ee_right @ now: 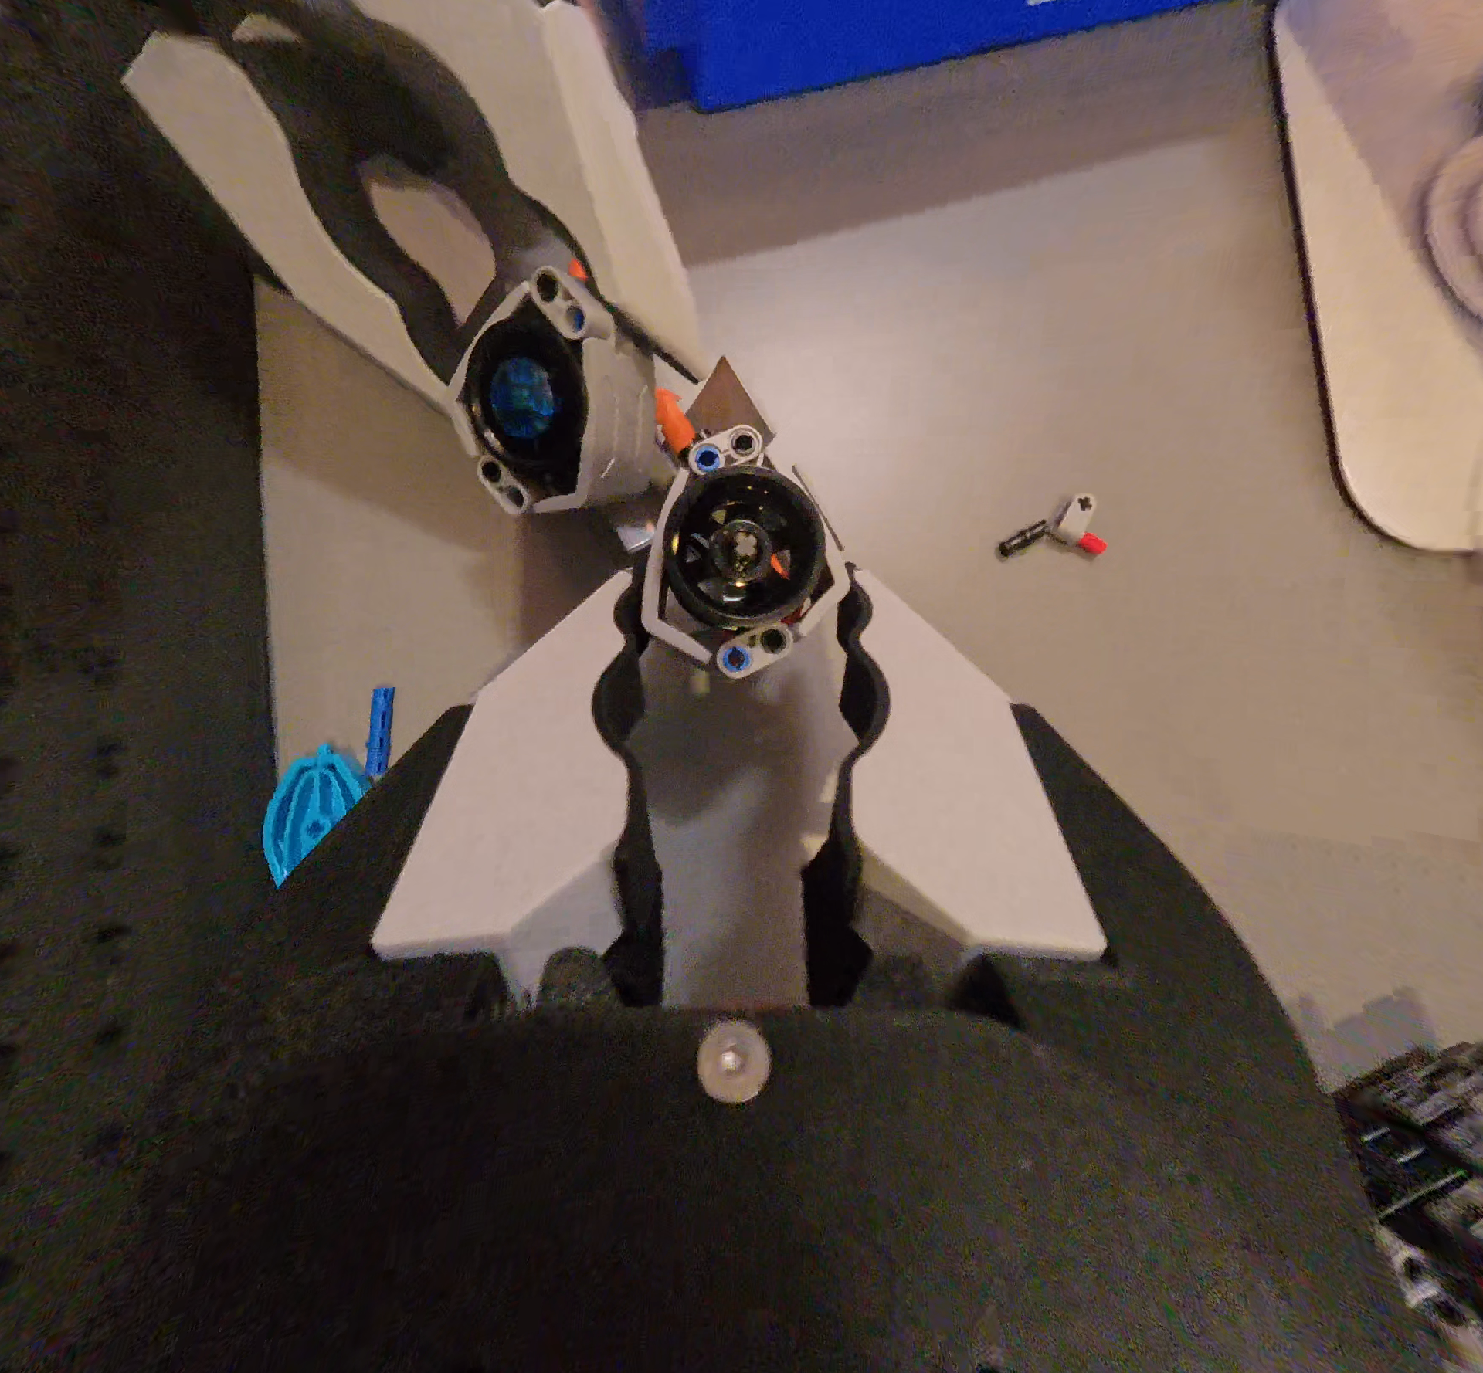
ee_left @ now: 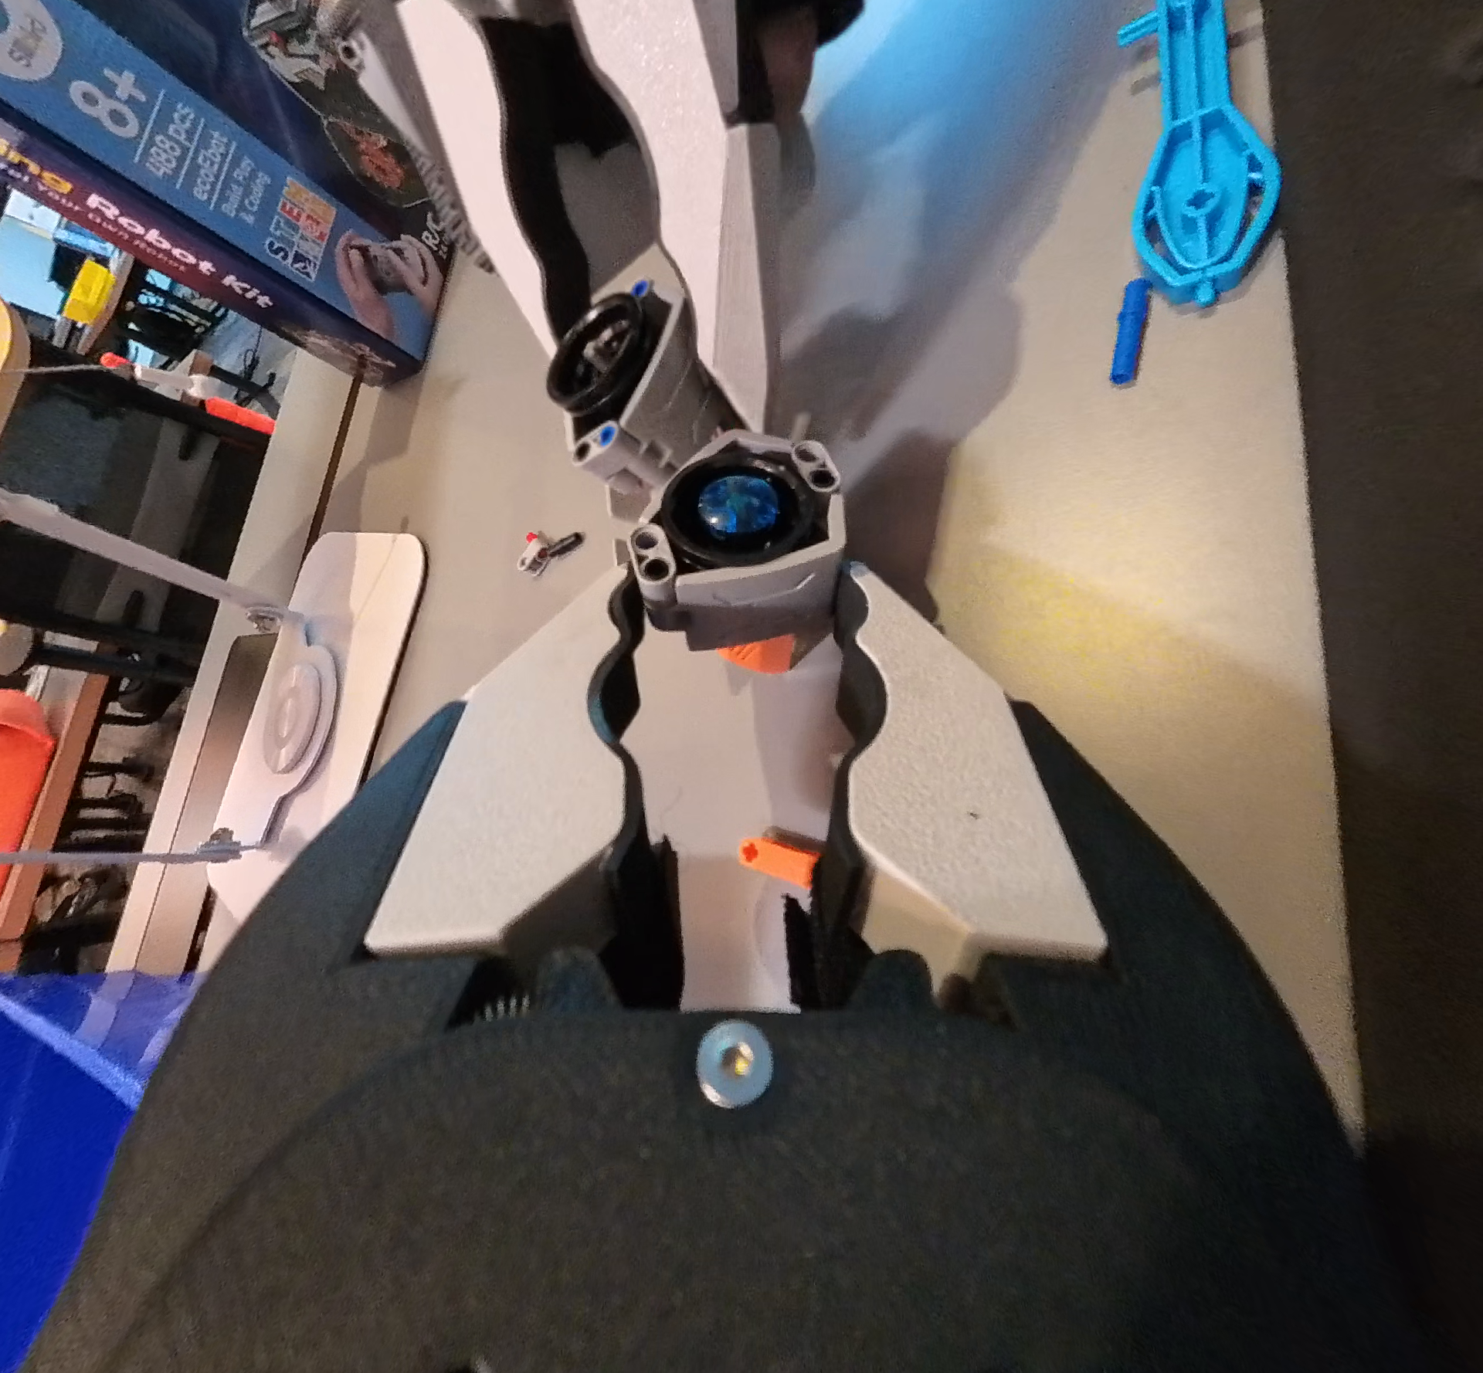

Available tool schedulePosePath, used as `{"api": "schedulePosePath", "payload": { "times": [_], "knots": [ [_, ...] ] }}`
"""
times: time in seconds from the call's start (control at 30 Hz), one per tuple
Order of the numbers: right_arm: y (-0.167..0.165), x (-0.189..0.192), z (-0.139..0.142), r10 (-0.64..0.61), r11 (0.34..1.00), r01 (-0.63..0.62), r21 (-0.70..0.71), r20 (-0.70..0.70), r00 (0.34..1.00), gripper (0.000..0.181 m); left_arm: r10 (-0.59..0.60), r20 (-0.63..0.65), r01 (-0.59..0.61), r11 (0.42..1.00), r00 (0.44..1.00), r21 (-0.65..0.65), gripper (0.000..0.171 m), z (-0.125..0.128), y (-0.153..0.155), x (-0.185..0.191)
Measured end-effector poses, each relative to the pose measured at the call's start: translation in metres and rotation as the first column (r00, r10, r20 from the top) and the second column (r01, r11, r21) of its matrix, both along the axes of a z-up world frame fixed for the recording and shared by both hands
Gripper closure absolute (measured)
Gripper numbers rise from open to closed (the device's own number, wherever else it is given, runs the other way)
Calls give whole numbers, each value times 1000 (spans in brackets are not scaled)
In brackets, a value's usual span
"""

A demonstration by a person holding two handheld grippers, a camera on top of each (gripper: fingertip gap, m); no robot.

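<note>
My left gripper pinches the grey block with the blue lens; my right gripper pinches the grey block with the black wheel, just beside it. I keep both grips firm and move slowly

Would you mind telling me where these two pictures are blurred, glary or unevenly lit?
Left wrist view: the grey housing with the blue lens in the left claw is sharp; the far claw and printed box smear; a warm yellow patch lights the beige table. Right wrist view: the grey housing with the black wheel is sharp; the other claw is blurred, the frame's left dark.
</note>
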State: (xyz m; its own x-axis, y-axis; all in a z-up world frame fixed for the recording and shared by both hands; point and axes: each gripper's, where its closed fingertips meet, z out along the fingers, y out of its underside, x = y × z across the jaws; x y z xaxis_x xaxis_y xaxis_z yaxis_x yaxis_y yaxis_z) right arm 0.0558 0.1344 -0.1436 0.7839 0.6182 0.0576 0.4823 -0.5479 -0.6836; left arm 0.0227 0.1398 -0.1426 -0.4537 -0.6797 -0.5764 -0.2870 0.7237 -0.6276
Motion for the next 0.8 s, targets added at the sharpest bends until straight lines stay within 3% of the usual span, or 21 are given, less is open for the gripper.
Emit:
{"api": "schedulePosePath", "payload": {
  "times": [0.17,0.23,0.27,0.33,0.4,0.5,0.63,0.8],
  "knots": [
    [3,4,1,-224,970,236,66,-154,962,137,59,32,-60,997,998,50,126,-1,6,4],
    [-4,-3,0,-220,970,234,63,-181,959,134,42,34,-44,997,999,58,126,-2,5,3],
    [-9,-7,1,-195,977,207,46,-191,962,122,38,33,-40,997,999,60,126,-2,4,3],
    [-20,-15,4,-77,997,80,15,-166,983,103,9,30,-11,998,1000,58,126,-1,1,1],
    [-35,-14,-2,86,994,-89,-58,-54,995,95,-18,25,16,997,1000,71,126,-2,-1,0],
    [-35,0,0,312,950,-310,-37,114,943,103,-51,19,50,995,998,82,126,-1,-6,-1],
    [-24,-2,8,503,863,-505,-31,144,852,107,-90,15,88,992,996,96,126,-1,-11,-3],
    [-36,-14,10,672,739,-668,-82,27,740,135,-111,6,110,990,994,84,126,-2,-13,-3]
  ]
}}
